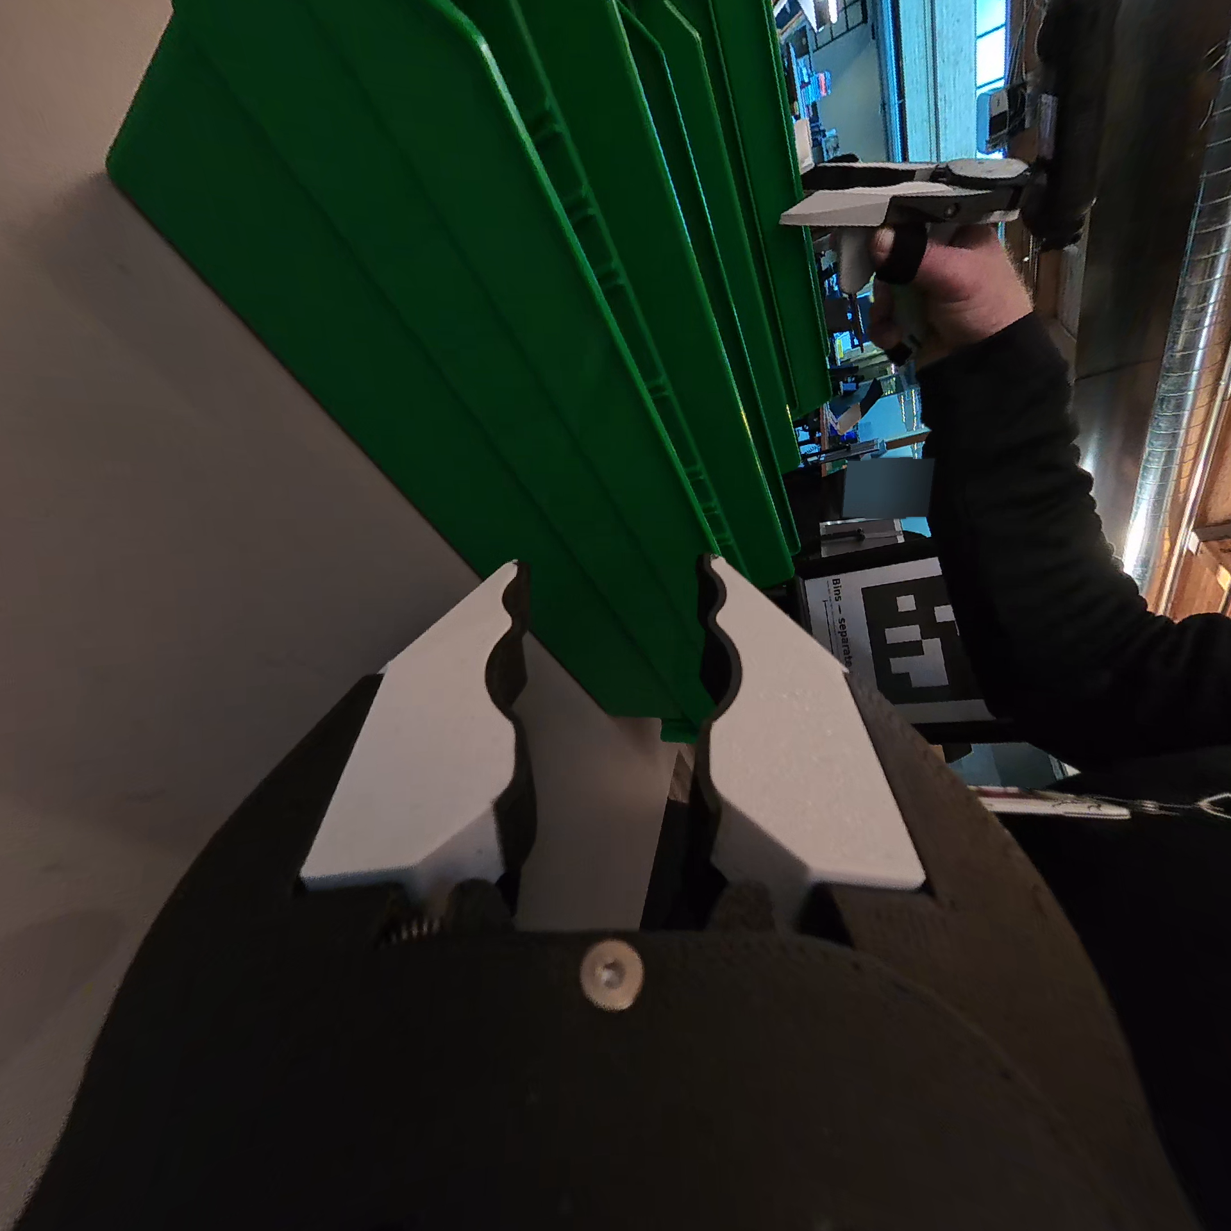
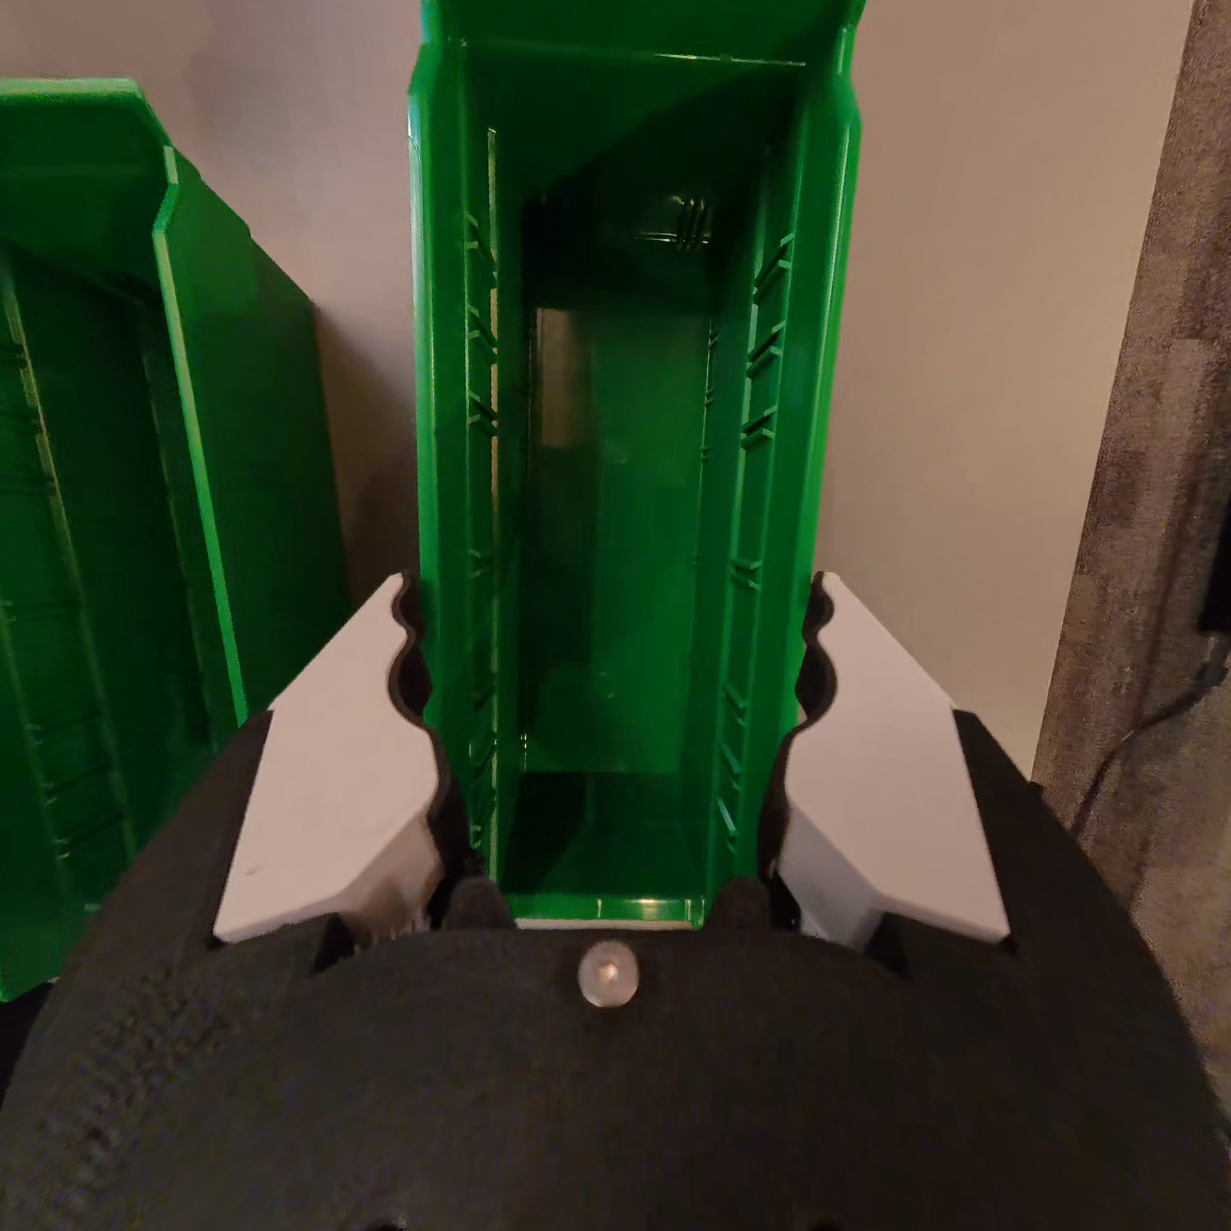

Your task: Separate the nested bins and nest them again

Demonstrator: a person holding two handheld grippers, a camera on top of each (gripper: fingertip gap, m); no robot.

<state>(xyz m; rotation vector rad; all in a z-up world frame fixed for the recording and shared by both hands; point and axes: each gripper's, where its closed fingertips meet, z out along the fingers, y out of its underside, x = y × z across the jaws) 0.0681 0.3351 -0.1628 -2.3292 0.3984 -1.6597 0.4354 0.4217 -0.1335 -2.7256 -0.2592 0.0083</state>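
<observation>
Green bin (image 2: 619, 466) fills right gripper (image 2: 613, 586) — contact unclear, top cropped.

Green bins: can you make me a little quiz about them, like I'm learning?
1. True or false: the bins are blue.
2. In the right wrist view, what sits between the fingers of the right gripper? A) a bin B) a cup C) nothing
3. In the left wrist view, what holds the right gripper?

Key: 1 false, they are green. 2 A. 3 a hand.
</observation>
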